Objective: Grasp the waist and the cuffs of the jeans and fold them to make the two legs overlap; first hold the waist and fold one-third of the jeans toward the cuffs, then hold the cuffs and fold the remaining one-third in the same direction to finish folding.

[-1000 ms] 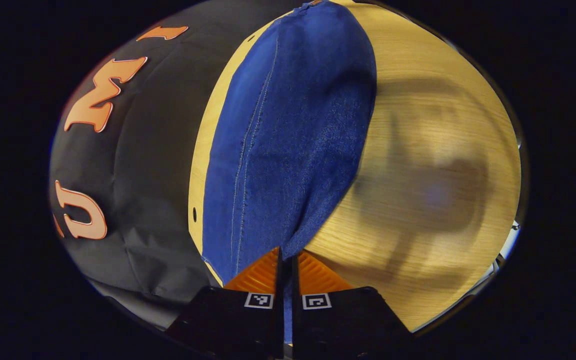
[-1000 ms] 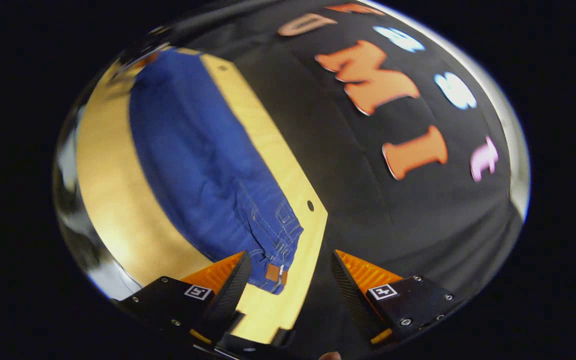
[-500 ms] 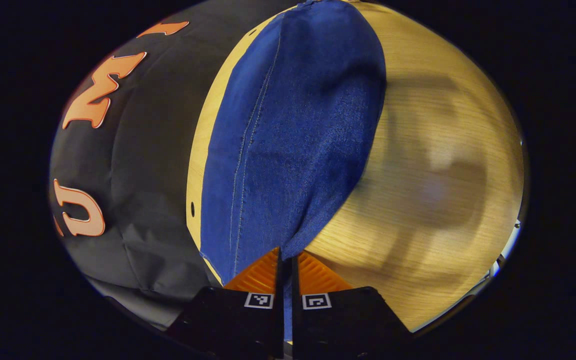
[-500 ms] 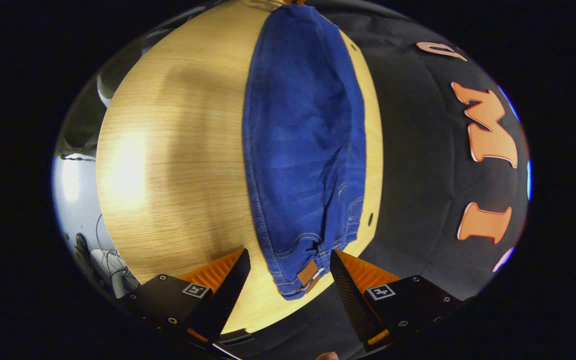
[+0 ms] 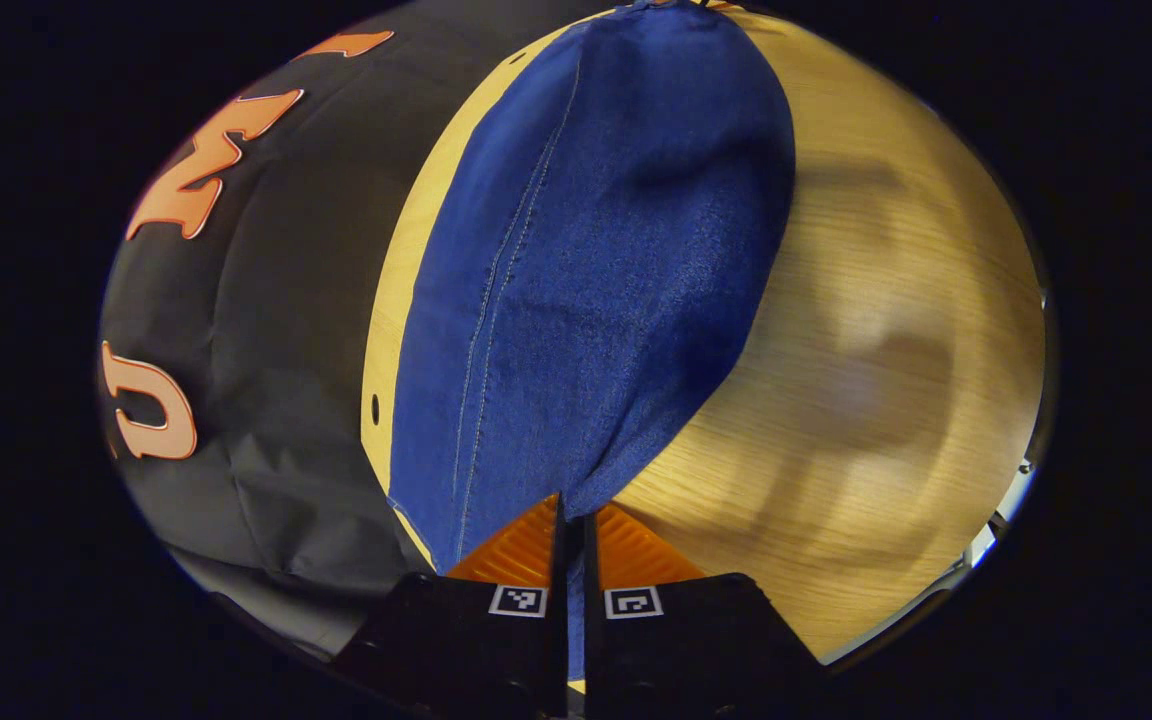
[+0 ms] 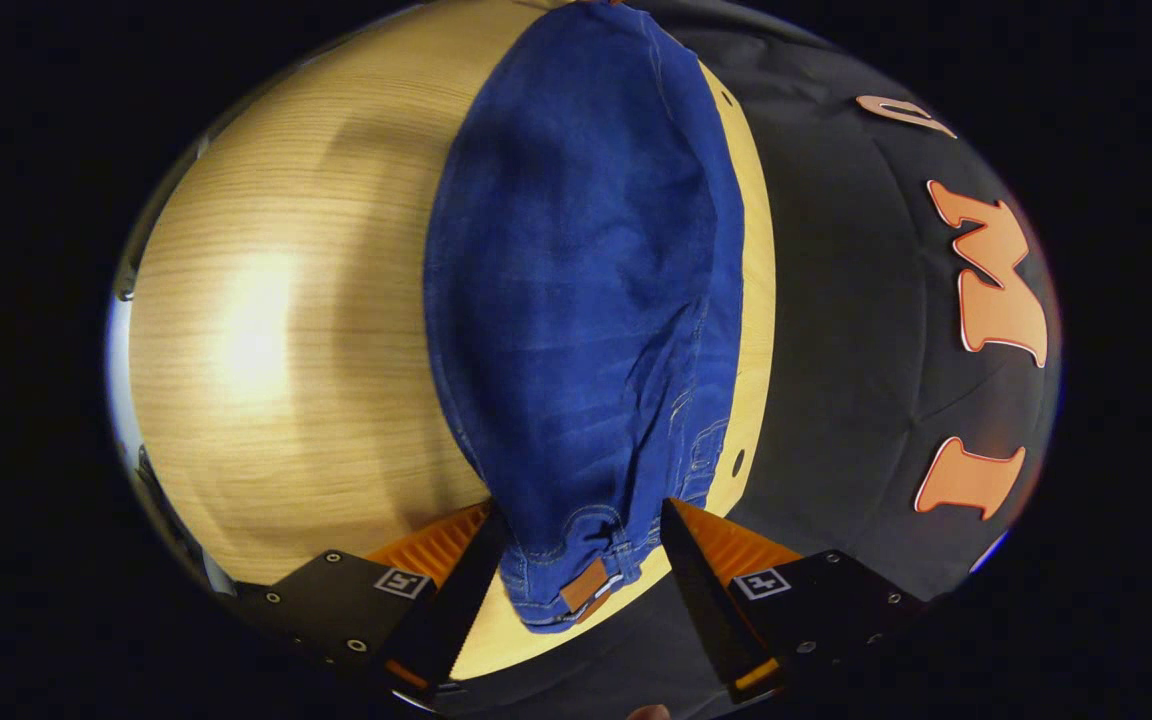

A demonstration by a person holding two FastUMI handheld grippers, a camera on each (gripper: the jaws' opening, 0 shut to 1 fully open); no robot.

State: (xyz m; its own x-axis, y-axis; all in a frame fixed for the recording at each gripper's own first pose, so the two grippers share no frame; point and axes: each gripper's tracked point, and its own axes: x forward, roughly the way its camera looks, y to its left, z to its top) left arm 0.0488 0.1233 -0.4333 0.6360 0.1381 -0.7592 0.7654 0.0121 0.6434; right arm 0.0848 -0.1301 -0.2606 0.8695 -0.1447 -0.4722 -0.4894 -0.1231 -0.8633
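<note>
The blue jeans [image 5: 586, 260] lie lengthwise on the wooden table [image 5: 886, 350], legs laid one over the other, near the table's edge by the black cloth wall. In the left gripper view, my left gripper [image 5: 571, 520] is shut on the cuff end, and the denim runs straight in between its fingers. In the right gripper view, the jeans [image 6: 576, 280] stretch away from my right gripper [image 6: 581, 520], which is open. The waistband with its brown patch [image 6: 584, 585] sits in the gap between the two fingers [image 6: 476, 560], which stand apart from the cloth.
The black cloth wall [image 6: 866, 350] hangs right beside the table's long edge, close to the jeans. A small hole [image 6: 737, 462] marks the table's corner near the waist. Bare wooden table [image 6: 286, 350] spreads on the jeans' other side.
The right gripper swung round to face along the jeans and closed in on the waist, which now lies between its open fingers. The left gripper kept its hold on the cuffs.
</note>
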